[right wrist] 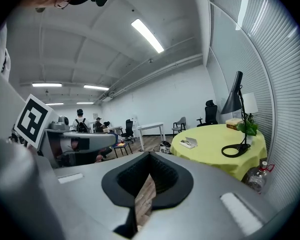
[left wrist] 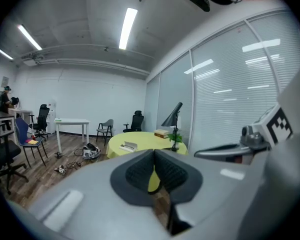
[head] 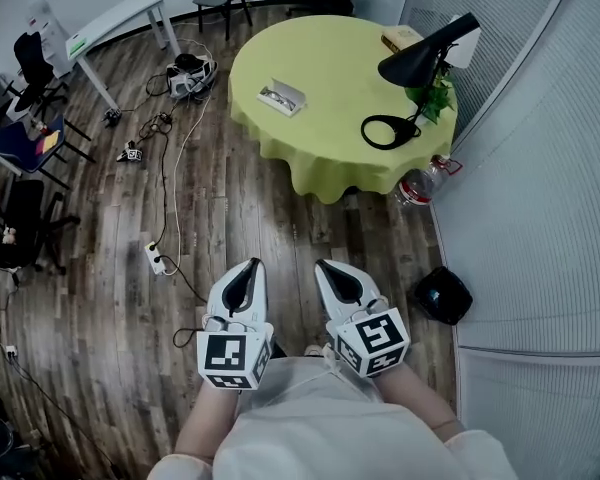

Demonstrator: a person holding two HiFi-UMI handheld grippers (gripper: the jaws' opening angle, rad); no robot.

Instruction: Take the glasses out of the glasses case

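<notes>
Glasses case (head: 281,97): lies on the round table (head: 330,153), on the left part of the yellow-green cloth, lid raised. A dark shape sits inside, too small to make out. Nothing touches the case. Same table, right side: black desk lamp (head: 420,60) with its ring base near the edge, a small green plant (head: 437,99) just beside the lamp stem, a book (head: 400,38) at the far rim. A plastic bottle (head: 418,185) stands on the floor against the hanging cloth. Left gripper (head: 250,266): jaws pressed together, pads meeting, nothing between them, only floor and cloth seen through the slit. Right gripper (head: 328,268): jaws likewise pressed together and empty. Both grippers are held side by side close to the person's body, pointing toward the table and well apart from it and from the case. Wood floor: a black object (head: 442,294) near the right gripper, a power strip (head: 155,259) with trailing cables to the left, a white desk (head: 120,23) and chairs further off.
</notes>
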